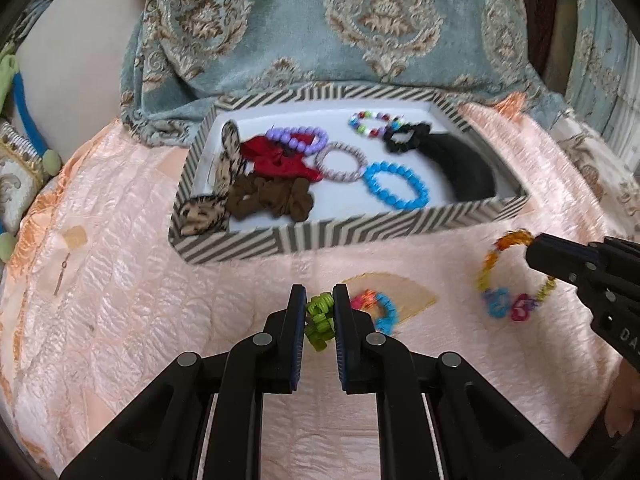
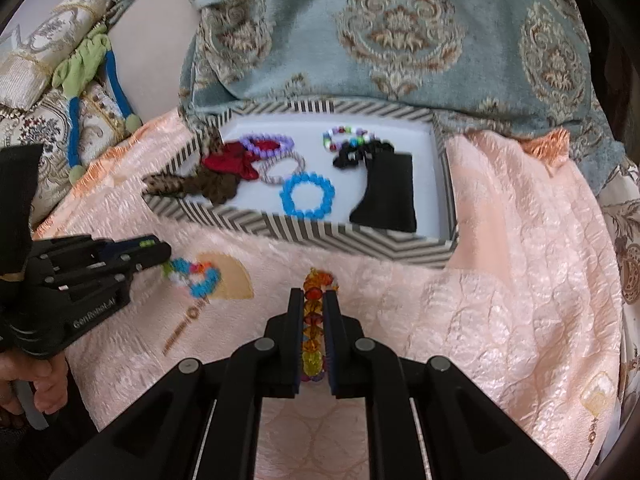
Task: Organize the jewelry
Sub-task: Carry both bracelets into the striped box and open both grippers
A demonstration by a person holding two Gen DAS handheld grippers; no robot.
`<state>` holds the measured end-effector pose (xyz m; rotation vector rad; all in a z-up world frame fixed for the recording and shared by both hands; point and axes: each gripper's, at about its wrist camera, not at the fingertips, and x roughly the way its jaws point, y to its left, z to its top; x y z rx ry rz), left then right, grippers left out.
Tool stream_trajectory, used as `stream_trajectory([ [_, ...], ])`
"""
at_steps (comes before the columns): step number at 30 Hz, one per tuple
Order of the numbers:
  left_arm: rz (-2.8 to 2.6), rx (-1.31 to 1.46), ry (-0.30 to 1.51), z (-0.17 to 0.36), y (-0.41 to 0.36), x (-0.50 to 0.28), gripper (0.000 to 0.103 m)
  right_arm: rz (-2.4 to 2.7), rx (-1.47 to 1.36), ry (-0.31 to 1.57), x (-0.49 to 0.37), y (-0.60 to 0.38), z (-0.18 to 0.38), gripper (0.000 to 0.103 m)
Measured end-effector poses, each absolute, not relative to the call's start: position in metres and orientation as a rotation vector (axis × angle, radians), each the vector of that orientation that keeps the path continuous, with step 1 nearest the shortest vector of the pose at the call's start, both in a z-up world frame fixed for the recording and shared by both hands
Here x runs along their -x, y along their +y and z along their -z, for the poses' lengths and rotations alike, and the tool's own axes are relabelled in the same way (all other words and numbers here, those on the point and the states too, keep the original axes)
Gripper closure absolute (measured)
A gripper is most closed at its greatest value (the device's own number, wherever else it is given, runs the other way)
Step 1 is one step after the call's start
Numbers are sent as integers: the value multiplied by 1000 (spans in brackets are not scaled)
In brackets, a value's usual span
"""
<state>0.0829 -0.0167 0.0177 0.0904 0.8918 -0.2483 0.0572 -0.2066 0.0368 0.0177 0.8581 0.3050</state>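
A striped box (image 1: 320, 236) (image 2: 320, 236) sits on the pink quilt and holds a blue bead bracelet (image 1: 396, 186) (image 2: 307, 196), a red scrunchie (image 1: 276, 160), a brown scrunchie (image 1: 272, 198) and other bands. My left gripper (image 1: 320, 300) (image 2: 164, 254) is shut on the green part of a small multicoloured bracelet (image 1: 320, 320) (image 2: 196, 276), low over the quilt in front of the box. My right gripper (image 2: 314, 300) (image 1: 536, 248) is shut on an amber and multicoloured bead bracelet (image 2: 314, 320) (image 1: 512, 276), which hangs from its tips to the right of the left gripper.
A blue patterned blanket (image 1: 360, 32) lies bunched behind the box. Embroidered cushions with a green and blue band (image 2: 88, 80) sit at the far left. A black pouch (image 2: 388, 196) fills the box's right side. A person's hand (image 2: 36, 384) holds the left gripper's handle.
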Motion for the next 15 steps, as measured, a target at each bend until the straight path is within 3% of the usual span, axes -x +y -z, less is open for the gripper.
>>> stream_trajectory([
  [10, 340, -13, 780, -105, -24, -93, 103, -333, -59, 722, -97, -207, -110, 94],
  [15, 339, -3, 749, -131, -35, -129, 103, -337, -155, 735, -151, -214, -105, 94],
])
